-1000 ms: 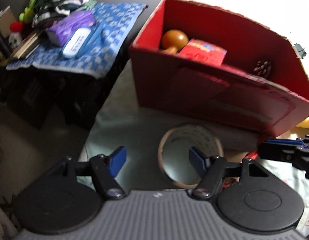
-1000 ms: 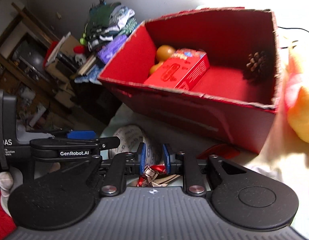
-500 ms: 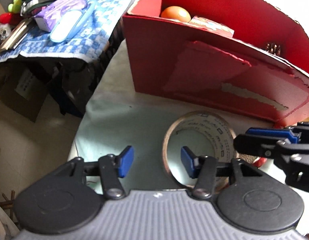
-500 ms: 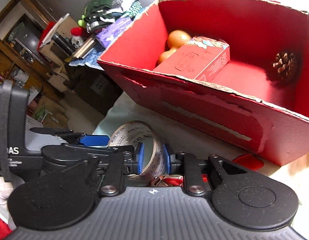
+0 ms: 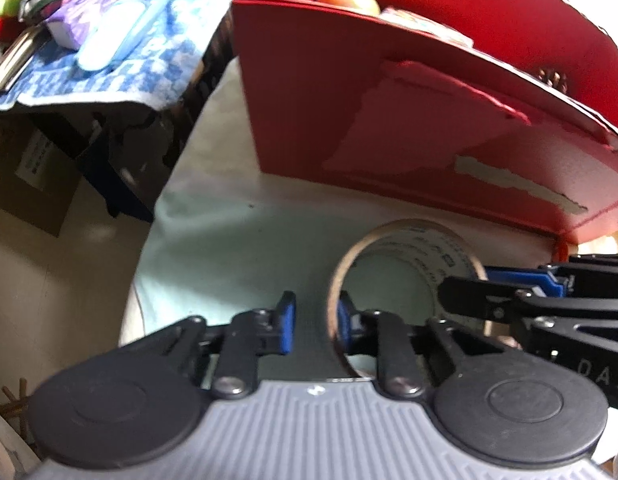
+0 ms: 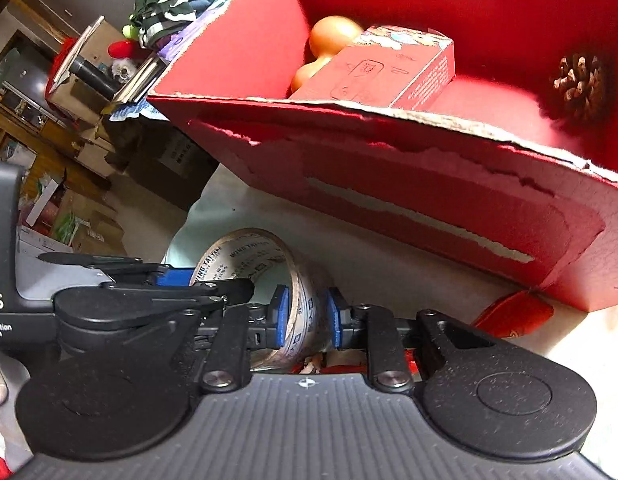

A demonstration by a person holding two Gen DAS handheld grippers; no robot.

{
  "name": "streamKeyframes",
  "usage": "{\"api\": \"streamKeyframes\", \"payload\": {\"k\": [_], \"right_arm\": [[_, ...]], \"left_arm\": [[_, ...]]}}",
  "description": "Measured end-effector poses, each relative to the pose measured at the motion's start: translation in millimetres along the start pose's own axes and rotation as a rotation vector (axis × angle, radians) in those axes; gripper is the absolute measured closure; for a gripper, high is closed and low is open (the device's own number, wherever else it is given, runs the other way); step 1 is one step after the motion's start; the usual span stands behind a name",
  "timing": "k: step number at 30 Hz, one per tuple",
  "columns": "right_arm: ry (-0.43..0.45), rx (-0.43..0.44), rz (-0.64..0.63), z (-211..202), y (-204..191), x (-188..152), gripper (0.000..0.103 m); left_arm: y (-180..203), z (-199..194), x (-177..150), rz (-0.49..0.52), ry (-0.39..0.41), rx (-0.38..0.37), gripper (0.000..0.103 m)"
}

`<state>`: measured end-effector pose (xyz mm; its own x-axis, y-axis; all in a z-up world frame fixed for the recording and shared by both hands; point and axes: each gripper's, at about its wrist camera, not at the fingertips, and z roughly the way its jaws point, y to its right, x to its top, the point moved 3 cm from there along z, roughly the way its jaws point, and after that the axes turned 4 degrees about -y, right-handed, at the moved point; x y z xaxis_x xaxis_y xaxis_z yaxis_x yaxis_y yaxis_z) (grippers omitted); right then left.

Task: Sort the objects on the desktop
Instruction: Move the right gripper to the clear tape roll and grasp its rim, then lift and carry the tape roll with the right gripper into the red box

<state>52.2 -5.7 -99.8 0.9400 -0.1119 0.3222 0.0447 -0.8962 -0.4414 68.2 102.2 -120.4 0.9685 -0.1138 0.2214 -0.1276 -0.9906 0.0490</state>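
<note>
— Pinching the tape roll (image 6: 269, 280), the right gripper (image 6: 305, 318) is squeezing the roll's wall between both blue pads.

— What is the left gripper (image 5: 313, 322) doing?

— It is straddling the other side of the wall, pads not quite pressing. The roll is standing on edge on the table (image 5: 237, 248), its hole facing the left gripper.

— What is standing ahead?

— The red box (image 6: 409, 184), its torn wall rising between the roll and the pine cone (image 6: 579, 86) inside.
</note>
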Motion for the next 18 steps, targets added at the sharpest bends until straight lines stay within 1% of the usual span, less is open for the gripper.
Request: {"api": "streamKeyframes", "payload": {"k": [2,5,11,16,18], "right_arm": [[-0.004,-0.003,-0.004,-0.3,-0.9,0.1,0.085],[-0.003,-0.014,-0.018,-3.4,-2.1,-1.5,0.087],[0.028,-0.007,-0.031,-15.2,-3.1,-4.9,0.087],[0.061,0.014,-0.059,-32.6,-7.1,-7.1,0.086],[0.083,0.024,-0.073,-43.3,-9.4,-7.4,0.086]], "left_arm": [[4.0,-1.2,-0.8,0.012,-0.005,-0.014,0.094],[9.7,-4.6,-2.9,0.035,0.007,-0.006,0.094],[14.0,-16.7,-8.5,0.034,0.03,-0.021,0.094],[23.1,-40.8,-11.4,0.041,0.078,-0.004,0.094],[28.4,-55.4,-12.8,0.051,0.109,0.004,0.094]]}}
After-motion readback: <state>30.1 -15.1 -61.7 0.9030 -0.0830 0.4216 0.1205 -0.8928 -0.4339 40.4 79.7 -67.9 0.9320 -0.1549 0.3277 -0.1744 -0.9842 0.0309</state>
